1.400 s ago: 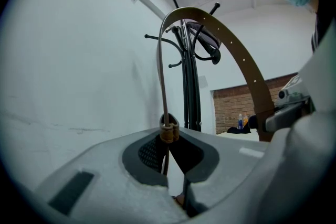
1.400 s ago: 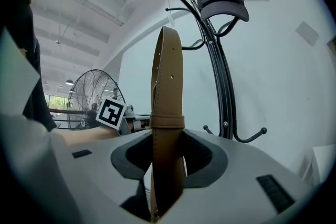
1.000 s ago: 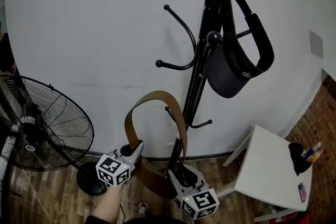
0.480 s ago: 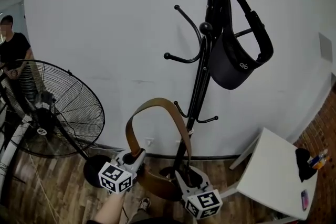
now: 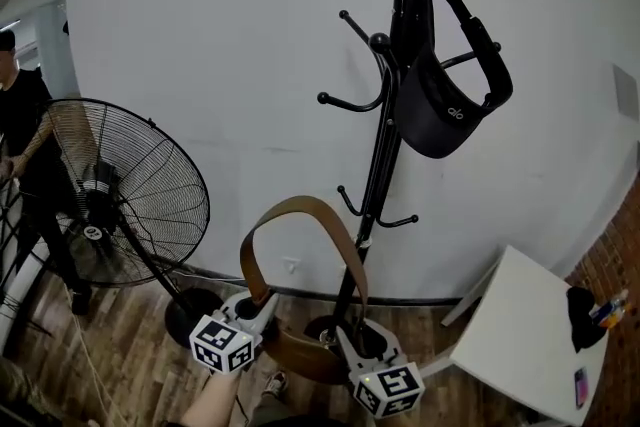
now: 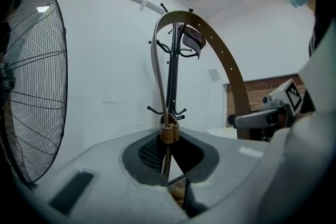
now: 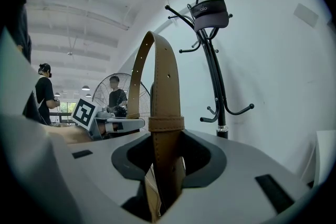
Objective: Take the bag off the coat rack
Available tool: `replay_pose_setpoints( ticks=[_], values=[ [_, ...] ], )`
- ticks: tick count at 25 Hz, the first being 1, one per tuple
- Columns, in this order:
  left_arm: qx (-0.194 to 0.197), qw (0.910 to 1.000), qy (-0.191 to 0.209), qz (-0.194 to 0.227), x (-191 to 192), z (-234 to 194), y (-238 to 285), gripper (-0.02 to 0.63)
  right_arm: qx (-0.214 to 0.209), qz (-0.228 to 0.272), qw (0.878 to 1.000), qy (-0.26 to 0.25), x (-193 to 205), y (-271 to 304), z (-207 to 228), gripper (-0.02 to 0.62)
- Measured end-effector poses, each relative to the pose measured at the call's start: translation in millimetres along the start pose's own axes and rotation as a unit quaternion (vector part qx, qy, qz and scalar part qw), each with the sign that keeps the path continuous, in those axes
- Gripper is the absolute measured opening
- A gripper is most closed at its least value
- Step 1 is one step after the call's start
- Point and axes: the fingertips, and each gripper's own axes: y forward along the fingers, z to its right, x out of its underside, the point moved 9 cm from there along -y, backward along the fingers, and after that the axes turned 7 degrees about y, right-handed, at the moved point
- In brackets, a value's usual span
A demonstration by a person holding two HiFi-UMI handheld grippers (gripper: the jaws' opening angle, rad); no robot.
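At the far left edge a person [image 5: 18,115] stands behind a large black fan [image 5: 120,190], whose round base sits on the wooden floor [image 5: 120,355]. Just right of that base, a forearm [image 5: 215,400] reaches forward and carries the left gripper [image 5: 256,299], which points roughly level. Its fingers are clamped together on the thin edge of the brown strap [image 5: 300,207], near where it joins the bag.

The bag [image 5: 298,355] is off the coat rack. It hangs low between the two grippers, above the floor, and its strap arches up over them.

The right gripper [image 5: 346,331] also points about level. Its fingers are pressed on the flat face of the strap's other end.

Behind the bag stands the black coat rack [image 5: 385,145], against the white wall [image 5: 230,45]. From the right gripper view, its pole and lowest hooks [image 7: 231,110] stand apart to the right of the strap. A dark visor [image 5: 445,105] hangs high on the rack.

The corner of a white desk [image 5: 520,325] juts in at the lower right. That leaves a strip of open floor between the fan base and the desk leg.
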Motion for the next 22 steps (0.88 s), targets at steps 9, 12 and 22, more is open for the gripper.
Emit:
replay_pose_setpoints(
  ticks=[9, 12, 22],
  values=[
    [-0.01, 0.9999, -0.011, -0.005, 12, 23, -25, 0.014, -0.008, -0.005, 1.0, 0.005, 14, -17, -5, 0.112],
    [-0.014, 0.9998, -0.015, -0.007, 16, 31, -31, 0.014, -0.003, -0.005, 1.0, 0.011, 20, -25, -5, 0.093],
    [-0.02, 0.9996, -0.021, -0.004, 19, 48, -43, 0.014, 0.005, -0.019, 1.0, 0.015, 36, -41, -4, 0.012]
  ],
)
